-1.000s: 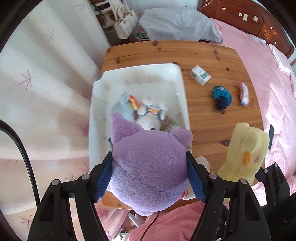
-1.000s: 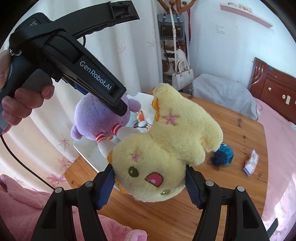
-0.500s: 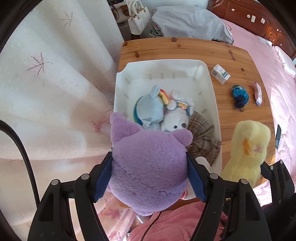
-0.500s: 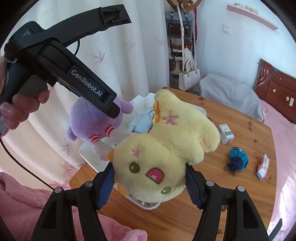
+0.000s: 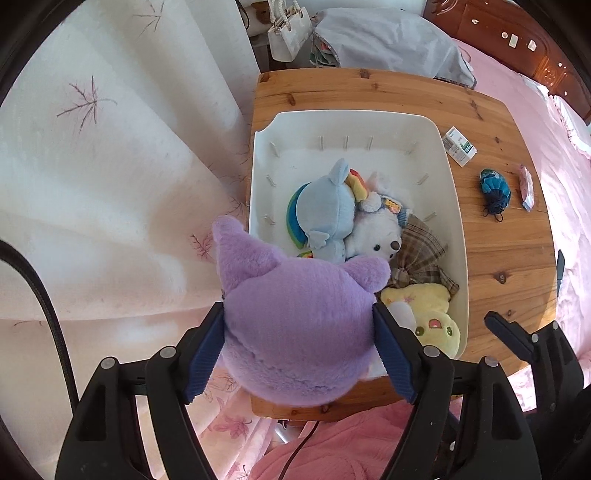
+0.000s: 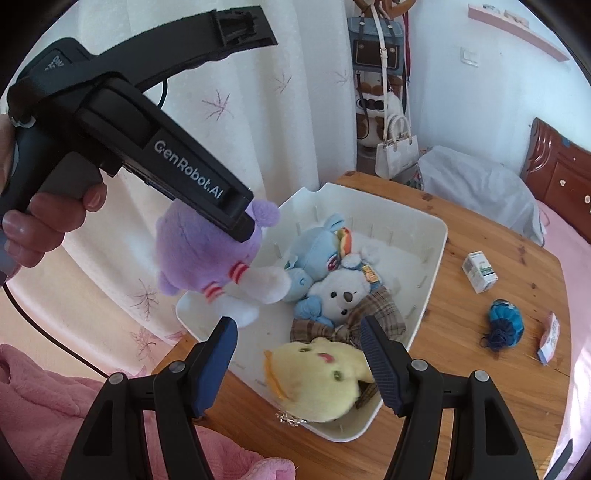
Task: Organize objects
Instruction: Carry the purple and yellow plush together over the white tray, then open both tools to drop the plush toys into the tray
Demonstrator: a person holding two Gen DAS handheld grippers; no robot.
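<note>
Two grippers in play, both hanging over the near end of the white bin [image 5: 452,206]. The left gripper [image 5: 299,336] has the purple plush [image 5: 295,317] between its blue pads, which sit against the toy's sides while the jaws are easing apart; from the right wrist view that plush [image 6: 195,258] hangs over the bin's near-left rim, white feet with red stripes pointing into the bin, and a hand [image 6: 48,218] wraps the gripper's handle. The right gripper [image 6: 299,365] is spread wide with nothing pinched. The yellow plush [image 6: 317,376] lies face up in the bin's near corner below its fingers, not touching them as far as I can tell.

Further into the bin: a plaid bow [image 6: 354,321], then a white bear plush [image 6: 341,295], with a light blue plush [image 6: 317,254] with a rainbow mane right beside it.

Out on the wooden table [image 5: 502,258], to the right of the bin, a small white and green box [image 5: 459,145], a blue yarn ball [image 5: 494,188] and a pink packet [image 5: 526,186] sit apart from each other. Past the table there's a grey cover [image 5: 388,40] and a white handbag [image 5: 290,33].
</note>
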